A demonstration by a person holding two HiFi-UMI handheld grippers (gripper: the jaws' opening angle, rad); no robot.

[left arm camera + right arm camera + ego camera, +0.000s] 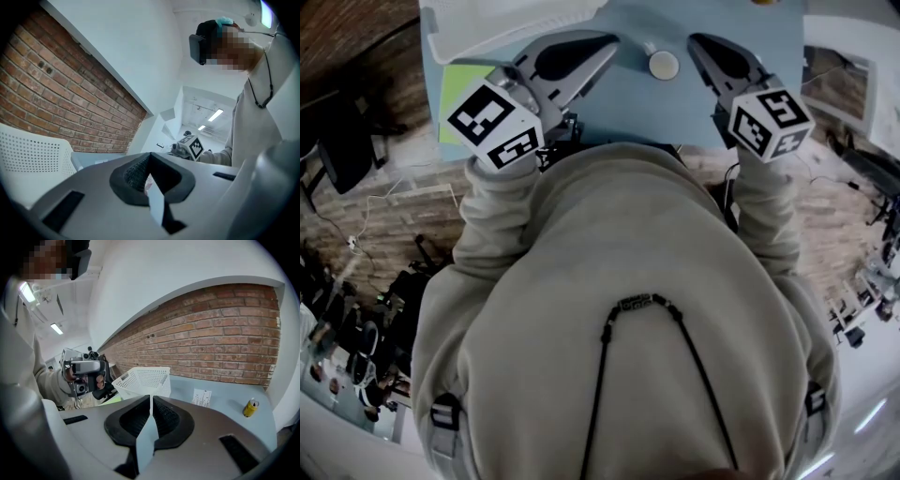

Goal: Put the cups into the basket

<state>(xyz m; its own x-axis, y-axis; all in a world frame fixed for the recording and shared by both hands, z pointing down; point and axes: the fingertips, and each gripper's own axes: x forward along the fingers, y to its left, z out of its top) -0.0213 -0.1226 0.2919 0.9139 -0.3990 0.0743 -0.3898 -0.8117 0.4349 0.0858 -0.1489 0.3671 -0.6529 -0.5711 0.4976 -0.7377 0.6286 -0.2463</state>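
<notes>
In the head view, a small pale round cup (663, 64) stands on the blue table (675, 108), between my two grippers. A white perforated basket (506, 23) sits at the table's far left; it also shows as the basket (143, 379) and the basket (33, 157) in the gripper views. My left gripper (609, 42) is shut and holds nothing, its tips (150, 159) raised toward the wall. My right gripper (696, 39) is also shut and holds nothing, its tips (151, 401) pointing over the table at the basket. Both hover just over the table's near edge.
A yellow can (251, 408) and a small white card (201, 398) sit on the table's right part near the brick wall. A yellow-green sheet (459, 94) lies at the table's left edge. The person's hooded torso (628, 328) fills the lower head view.
</notes>
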